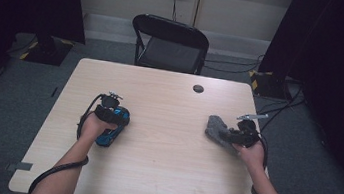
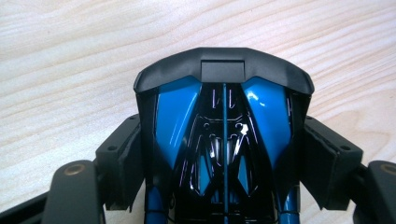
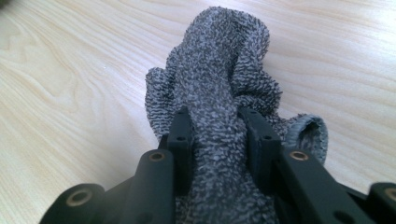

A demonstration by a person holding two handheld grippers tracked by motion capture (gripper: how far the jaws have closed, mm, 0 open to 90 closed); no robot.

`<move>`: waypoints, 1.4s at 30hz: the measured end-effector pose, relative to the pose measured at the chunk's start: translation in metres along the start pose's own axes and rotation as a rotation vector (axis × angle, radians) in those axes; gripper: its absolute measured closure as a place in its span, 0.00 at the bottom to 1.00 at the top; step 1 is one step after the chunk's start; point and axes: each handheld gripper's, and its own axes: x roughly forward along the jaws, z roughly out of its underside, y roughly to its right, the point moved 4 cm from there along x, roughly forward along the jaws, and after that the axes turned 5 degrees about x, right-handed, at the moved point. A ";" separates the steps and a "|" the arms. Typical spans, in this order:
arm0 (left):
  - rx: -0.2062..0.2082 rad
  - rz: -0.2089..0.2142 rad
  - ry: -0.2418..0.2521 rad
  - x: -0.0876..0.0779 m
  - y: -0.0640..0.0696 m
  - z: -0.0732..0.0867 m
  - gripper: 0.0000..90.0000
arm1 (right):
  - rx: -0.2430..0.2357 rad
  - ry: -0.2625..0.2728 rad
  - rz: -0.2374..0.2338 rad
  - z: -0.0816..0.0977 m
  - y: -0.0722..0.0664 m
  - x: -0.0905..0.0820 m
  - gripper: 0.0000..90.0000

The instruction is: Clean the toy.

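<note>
The left gripper point(image 2: 224, 186) clamps a blue toy car point(image 2: 224, 135) sideways, its length running straight out ahead between the jaws on the bench point(image 1: 159, 176). The right gripper point(image 3: 219, 140) pinches a bunched grey cloth point(image 3: 224, 79) that trails forward; the car lies well off to its left.

My forearms are bare — no sleeves. Each hand-held gripper is matte black: the left hand-held gripper point(image 1: 107, 111) and the right hand-held gripper point(image 1: 241, 134) each trail a thick black cable looping back past my elbow. The right one carries a grey three-cornered plate on top. The jaws are blocky black arms with brass-ringed screw holes — dark pads point(image 3: 180, 140) inside.
</note>
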 end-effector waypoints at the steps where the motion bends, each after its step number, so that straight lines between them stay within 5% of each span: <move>1: 0.004 -0.003 -0.004 0.001 0.001 0.000 0.28 | -0.002 0.000 0.001 0.000 0.001 0.000 0.74; 13: 0.026 -0.003 -0.011 0.011 0.003 0.003 0.28 | -0.001 0.002 0.023 0.002 0.003 0.000 0.66; 22: 0.044 -0.004 0.000 0.011 0.005 0.003 0.26 | -0.001 0.014 0.033 0.003 0.004 -0.002 0.49; 28: 0.033 0.011 0.046 0.002 0.004 -0.003 0.23 | -0.030 0.021 0.060 0.000 0.001 -0.001 0.31; 36: 0.051 0.025 0.098 -0.018 0.007 -0.010 0.20 | -0.068 0.031 0.068 -0.009 -0.009 -0.007 0.25; 42: 0.085 0.062 0.135 -0.028 0.022 -0.012 0.17 | -0.083 0.034 0.042 -0.017 -0.021 -0.012 0.20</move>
